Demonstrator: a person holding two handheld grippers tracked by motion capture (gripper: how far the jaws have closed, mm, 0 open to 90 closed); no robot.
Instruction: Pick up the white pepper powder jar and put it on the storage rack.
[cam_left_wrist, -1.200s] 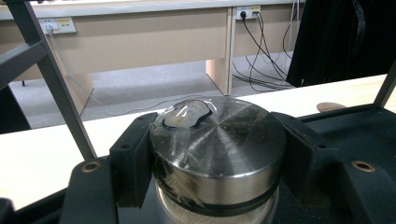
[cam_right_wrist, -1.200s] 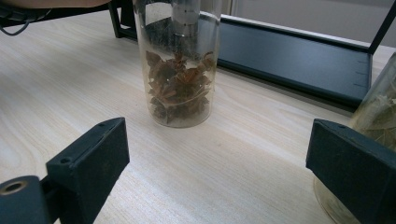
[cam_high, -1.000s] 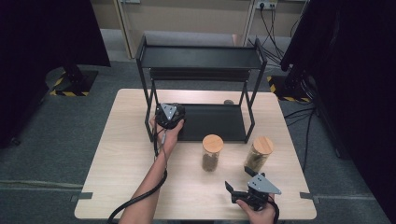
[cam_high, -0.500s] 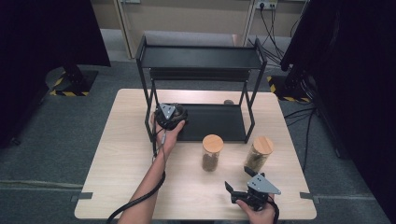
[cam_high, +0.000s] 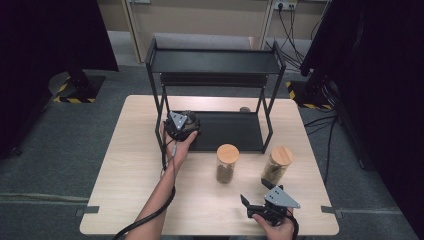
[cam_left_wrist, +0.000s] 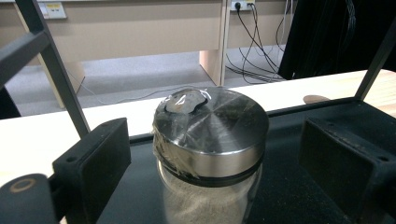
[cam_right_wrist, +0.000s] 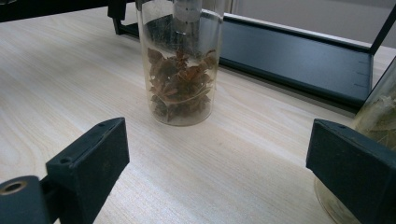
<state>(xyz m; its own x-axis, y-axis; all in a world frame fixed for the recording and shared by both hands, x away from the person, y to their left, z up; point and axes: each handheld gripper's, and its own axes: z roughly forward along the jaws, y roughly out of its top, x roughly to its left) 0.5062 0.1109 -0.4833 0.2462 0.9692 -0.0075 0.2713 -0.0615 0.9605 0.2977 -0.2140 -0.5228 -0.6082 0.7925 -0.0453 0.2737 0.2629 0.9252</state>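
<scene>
A glass jar with a shiny metal lid (cam_left_wrist: 210, 135) stands on the black lower shelf (cam_left_wrist: 299, 140) of a two-tier rack (cam_high: 212, 62). My left gripper (cam_left_wrist: 222, 144) is open, its jaws on either side of the jar and apart from it. In the high view that gripper (cam_high: 182, 122) sits at the shelf's left end and covers the jar. Near the table's front edge my right gripper (cam_high: 254, 192) is open and holds nothing. It faces a wooden-lidded jar of brown star-shaped spice (cam_right_wrist: 180, 70) (cam_high: 226, 163). A second wooden-lidded jar (cam_high: 276, 165) (cam_right_wrist: 378, 121) stands beside its right jaw.
The rack stands at the back of the wooden table (cam_high: 135, 165). Its upper shelf (cam_high: 215, 61) is bare, and its posts (cam_left_wrist: 60, 79) flank the left gripper. A small round disc (cam_high: 244, 109) lies behind the lower shelf. Cables (cam_high: 295, 25) run on the floor beyond.
</scene>
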